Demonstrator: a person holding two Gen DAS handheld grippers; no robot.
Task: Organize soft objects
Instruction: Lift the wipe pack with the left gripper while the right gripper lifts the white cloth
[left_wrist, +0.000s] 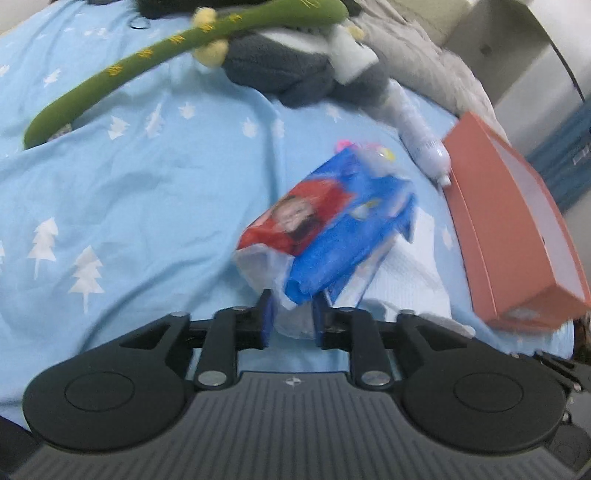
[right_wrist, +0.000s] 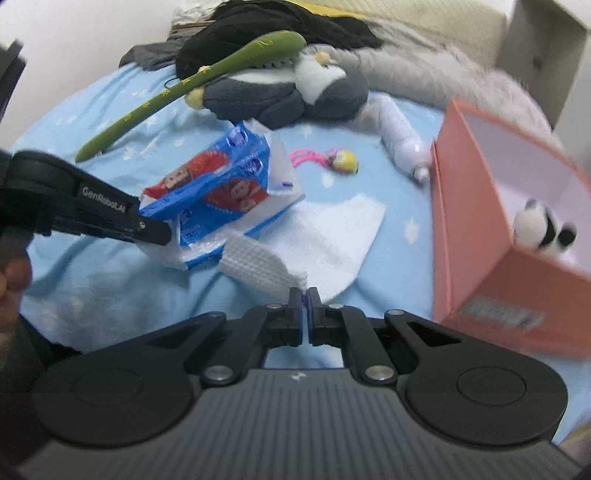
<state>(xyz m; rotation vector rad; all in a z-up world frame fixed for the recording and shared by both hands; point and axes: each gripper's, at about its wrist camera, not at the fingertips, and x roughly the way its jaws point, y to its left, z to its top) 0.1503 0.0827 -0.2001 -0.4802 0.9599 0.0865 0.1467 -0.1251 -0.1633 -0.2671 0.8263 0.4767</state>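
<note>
A blue and red tissue packet (left_wrist: 325, 221) hangs tilted over the light blue bedsheet (left_wrist: 129, 192). My left gripper (left_wrist: 291, 317) is shut on its clear plastic end. The right wrist view shows that gripper (right_wrist: 166, 232) coming in from the left with the packet (right_wrist: 221, 184) in its fingers. My right gripper (right_wrist: 304, 295) is shut on the corner of a folded white tissue (right_wrist: 258, 262), lifted just above a flat white sheet (right_wrist: 332, 236). An open orange box (right_wrist: 476, 236) stands at the right with a small panda plush (right_wrist: 543, 229) inside.
A long green plush (right_wrist: 184, 85) and a grey and white plush (right_wrist: 277, 92) lie at the back of the bed. A white bottle (right_wrist: 400, 136) rests beside the box, and a small doll on a pink cord (right_wrist: 343, 160) lies mid-bed. Dark clothes and a grey blanket lie behind.
</note>
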